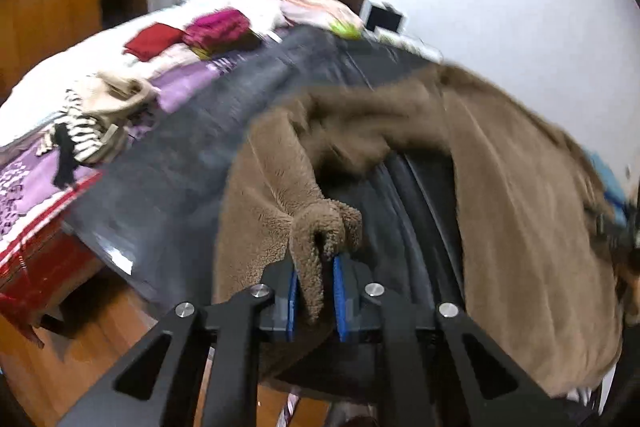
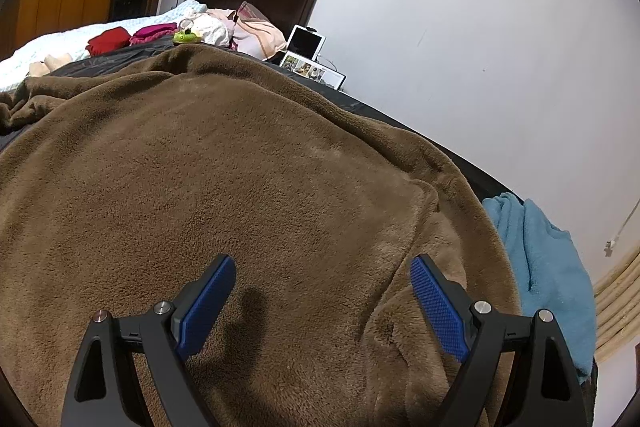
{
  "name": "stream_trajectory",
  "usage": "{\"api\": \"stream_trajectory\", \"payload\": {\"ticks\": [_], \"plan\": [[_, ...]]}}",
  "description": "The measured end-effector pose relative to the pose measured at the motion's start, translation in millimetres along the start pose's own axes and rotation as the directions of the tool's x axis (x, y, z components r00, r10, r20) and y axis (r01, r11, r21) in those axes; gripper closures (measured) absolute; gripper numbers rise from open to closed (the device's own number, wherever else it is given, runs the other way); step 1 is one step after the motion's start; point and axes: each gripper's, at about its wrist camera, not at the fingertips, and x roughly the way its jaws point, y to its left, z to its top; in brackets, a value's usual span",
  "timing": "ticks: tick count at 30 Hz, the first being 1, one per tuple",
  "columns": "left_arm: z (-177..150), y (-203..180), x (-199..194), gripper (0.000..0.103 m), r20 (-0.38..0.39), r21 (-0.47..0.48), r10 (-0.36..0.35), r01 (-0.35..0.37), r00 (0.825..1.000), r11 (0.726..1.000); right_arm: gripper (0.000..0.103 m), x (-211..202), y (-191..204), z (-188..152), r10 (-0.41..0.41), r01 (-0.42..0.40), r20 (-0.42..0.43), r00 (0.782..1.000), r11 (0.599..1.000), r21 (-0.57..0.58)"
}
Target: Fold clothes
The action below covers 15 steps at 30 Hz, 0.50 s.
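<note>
Our left tongs (image 1: 316, 291) pinch a bunched edge of the brown fleece garment (image 1: 520, 227) on the bed (image 1: 168, 187); right tongs (image 2: 322, 307) hover spread above it. That thin pinch could slip, dropping the fold crooked.

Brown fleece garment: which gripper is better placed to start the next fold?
Left, probably. The left gripper is already shut on an edge of the brown fleece, lifting it. The right gripper hangs open above the cloth, gripping nothing.

Blur all over the left wrist view!
Brown fleece garment (image 1: 520, 187) smears mid-frame; its far end runs off the right edge.
</note>
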Motion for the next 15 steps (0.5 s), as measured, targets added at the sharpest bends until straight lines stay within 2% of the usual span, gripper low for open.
{"api": "stream_trajectory", "payload": {"ticks": [4, 7, 11, 15], "plan": [[46.0, 46.8, -33.6, 0.089, 0.108, -0.123, -0.007, 0.021, 0.994, 0.992, 0.013, 0.1, 0.1, 0.3, -0.002, 0.002, 0.000, 1.000, 1.000, -0.002], [85.0, 90.0, -53.9, 0.091, 0.172, -0.230, -0.019, 0.059, 0.985, 0.971, 0.013, 0.2, 0.5, 0.3, -0.003, 0.003, 0.000, 1.000, 1.000, -0.005], [119.4, 132.6, -63.0, 0.093, 0.204, -0.337, -0.034, 0.103, 0.978, 0.936, 0.013, 0.2, 0.0, -0.1, -0.006, 0.006, 0.001, 1.000, 1.000, -0.008], [147.0, 160.4, -65.7, 0.093, 0.222, -0.398, -0.013, 0.103, 0.975, 0.912, 0.013, 0.8, -0.6, -1.6, -0.001, 0.001, -0.008, 1.000, 1.000, -0.013]]}}
